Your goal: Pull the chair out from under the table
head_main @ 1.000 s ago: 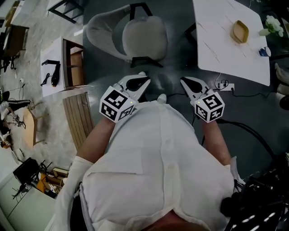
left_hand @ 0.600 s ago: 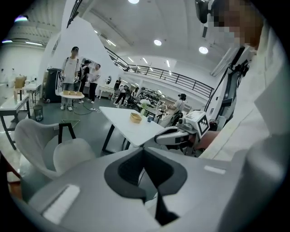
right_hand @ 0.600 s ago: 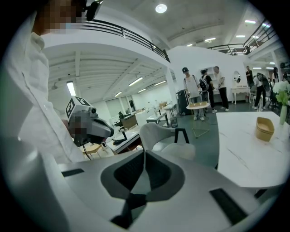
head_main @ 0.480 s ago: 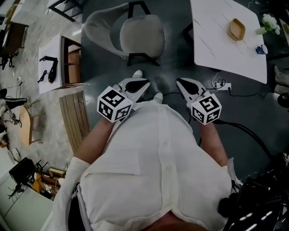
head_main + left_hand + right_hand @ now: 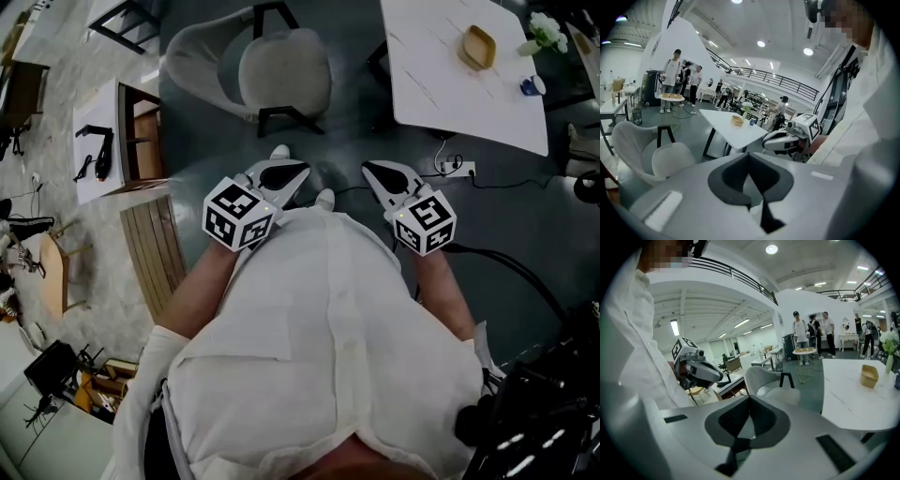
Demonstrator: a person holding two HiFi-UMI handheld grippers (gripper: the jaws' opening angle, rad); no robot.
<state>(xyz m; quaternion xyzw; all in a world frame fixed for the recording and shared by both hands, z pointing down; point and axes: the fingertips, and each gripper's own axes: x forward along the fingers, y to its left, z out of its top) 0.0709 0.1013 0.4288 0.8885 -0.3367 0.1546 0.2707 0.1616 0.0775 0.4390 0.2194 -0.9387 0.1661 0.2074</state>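
Observation:
A light grey shell chair (image 5: pixel 272 70) with black legs stands on the dark floor, apart from the white table (image 5: pixel 450 89) to its right. My left gripper (image 5: pixel 298 172) and right gripper (image 5: pixel 369 169) are held side by side in front of my body, short of the chair, both shut and empty. The left gripper view has the chair (image 5: pixel 656 157) at lower left, the table (image 5: pixel 729 125) in the middle and the right gripper (image 5: pixel 787 139) beyond. In the right gripper view the chair (image 5: pixel 776 380) is straight ahead and the table (image 5: pixel 858 397) is on the right.
A wooden bowl (image 5: pixel 476 45), flowers (image 5: pixel 547 33) and a small blue thing sit on the table. A power strip (image 5: pixel 457 170) with cables lies on the floor under its near edge. A wooden cabinet (image 5: pixel 141 131) and a slatted panel (image 5: pixel 155 248) stand at left. Several people (image 5: pixel 677 79) stand far off.
In the head view the chair and table have slid left and a little up. Both grippers stay shut, side by side in front of my body.

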